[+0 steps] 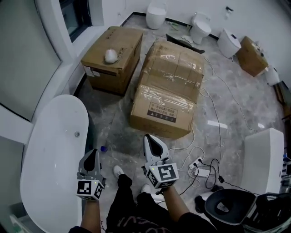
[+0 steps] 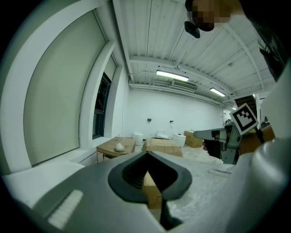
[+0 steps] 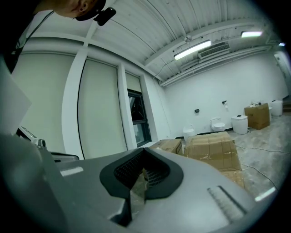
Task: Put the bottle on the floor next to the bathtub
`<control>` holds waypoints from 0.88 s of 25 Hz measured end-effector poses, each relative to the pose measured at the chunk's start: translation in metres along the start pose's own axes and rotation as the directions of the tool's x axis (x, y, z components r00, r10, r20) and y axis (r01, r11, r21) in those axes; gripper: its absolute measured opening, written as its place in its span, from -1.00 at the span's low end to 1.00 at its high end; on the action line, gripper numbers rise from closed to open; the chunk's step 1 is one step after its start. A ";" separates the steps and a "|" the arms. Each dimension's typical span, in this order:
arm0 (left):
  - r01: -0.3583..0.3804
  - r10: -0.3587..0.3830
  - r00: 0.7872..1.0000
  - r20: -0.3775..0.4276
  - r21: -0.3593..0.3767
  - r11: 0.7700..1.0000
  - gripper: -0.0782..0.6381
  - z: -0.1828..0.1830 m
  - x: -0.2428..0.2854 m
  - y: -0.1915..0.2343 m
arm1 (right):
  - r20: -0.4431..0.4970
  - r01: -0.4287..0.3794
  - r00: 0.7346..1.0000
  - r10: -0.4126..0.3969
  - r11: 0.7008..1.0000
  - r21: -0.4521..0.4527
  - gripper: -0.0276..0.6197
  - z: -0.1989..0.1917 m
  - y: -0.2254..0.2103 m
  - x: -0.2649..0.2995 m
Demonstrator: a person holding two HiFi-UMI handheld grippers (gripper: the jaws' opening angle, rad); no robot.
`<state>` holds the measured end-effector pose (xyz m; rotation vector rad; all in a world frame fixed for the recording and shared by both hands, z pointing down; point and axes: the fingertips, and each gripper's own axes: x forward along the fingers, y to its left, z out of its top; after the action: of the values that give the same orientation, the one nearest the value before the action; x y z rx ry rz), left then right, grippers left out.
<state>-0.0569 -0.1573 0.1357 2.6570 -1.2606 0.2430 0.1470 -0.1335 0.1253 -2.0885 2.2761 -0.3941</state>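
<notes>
The white bathtub [image 1: 50,154] fills the lower left of the head view. On the grey marble floor by its right side I see a small blue cap [image 1: 103,148]; it looks like the bottle's top seen from above, and the body is hard to make out. My left gripper [image 1: 92,154] hovers over the tub's right rim, just left of that cap, shut and holding nothing [image 2: 148,155]. My right gripper [image 1: 151,140] is held above the floor to the right of the cap, also shut and holding nothing [image 3: 144,152]. The left gripper view shows the right gripper [image 2: 213,133] from the side.
Two cardboard boxes [image 1: 168,86] [image 1: 113,52] stand ahead on the floor. Toilets [image 1: 157,13] [image 1: 200,28] line the far wall. A power strip with cables [image 1: 200,171] lies at my right, near a white cabinet [image 1: 263,159] and a black chair [image 1: 232,207]. My shoe [image 1: 118,171] is below the cap.
</notes>
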 end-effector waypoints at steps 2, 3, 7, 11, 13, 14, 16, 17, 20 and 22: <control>0.004 -0.004 1.000 0.014 0.020 1.000 -0.78 0.009 -0.005 -0.010 | 0.002 0.015 1.000 -0.015 1.000 -0.010 -0.88 0.005 -0.005 -0.013; 0.007 -0.008 1.000 0.024 0.030 1.000 -0.78 0.014 -0.007 -0.015 | 0.006 0.018 1.000 -0.018 1.000 -0.016 -0.88 0.009 -0.006 -0.019; 0.006 -0.009 0.999 0.054 0.054 0.999 -0.78 0.033 -0.022 -0.033 | 0.045 0.007 0.999 -0.007 1.000 -0.008 -0.88 0.031 -0.002 -0.040; -0.010 0.005 0.997 0.080 0.058 0.998 -0.78 0.044 -0.038 -0.045 | 0.069 -0.014 0.998 0.015 1.000 -0.014 -0.88 0.043 0.005 -0.056; -0.021 0.015 0.996 0.090 0.060 0.998 -0.78 0.047 -0.047 -0.050 | 0.070 -0.035 0.997 0.035 0.999 -0.013 -0.88 0.045 0.009 -0.065; -0.024 0.019 0.995 0.095 0.054 0.998 -0.78 0.047 -0.052 -0.054 | 0.070 -0.050 0.996 0.051 0.999 -0.015 -0.88 0.046 0.012 -0.070; -0.029 0.025 0.995 0.101 0.041 0.999 -0.78 0.047 -0.061 -0.063 | 0.071 -0.073 0.995 0.075 0.997 -0.025 -0.88 0.046 0.015 -0.080; -0.033 0.028 0.994 0.101 0.039 0.999 -0.78 0.046 -0.066 -0.067 | 0.072 -0.078 0.994 0.080 0.997 -0.028 -0.88 0.047 0.017 -0.084; -0.042 0.036 0.995 0.095 0.055 0.998 -0.78 0.035 -0.079 -0.076 | 0.079 -0.088 0.993 0.090 0.996 -0.028 -0.88 0.047 0.020 -0.097; -0.049 0.043 0.995 0.086 0.062 0.997 -0.78 0.029 -0.084 -0.081 | 0.087 -0.094 0.992 0.096 0.995 -0.033 -0.88 0.046 0.021 -0.105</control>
<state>-0.0450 -0.0513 0.0802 2.7208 -1.3630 0.1821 0.1456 -0.0363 0.0606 -1.9586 2.3321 -0.2609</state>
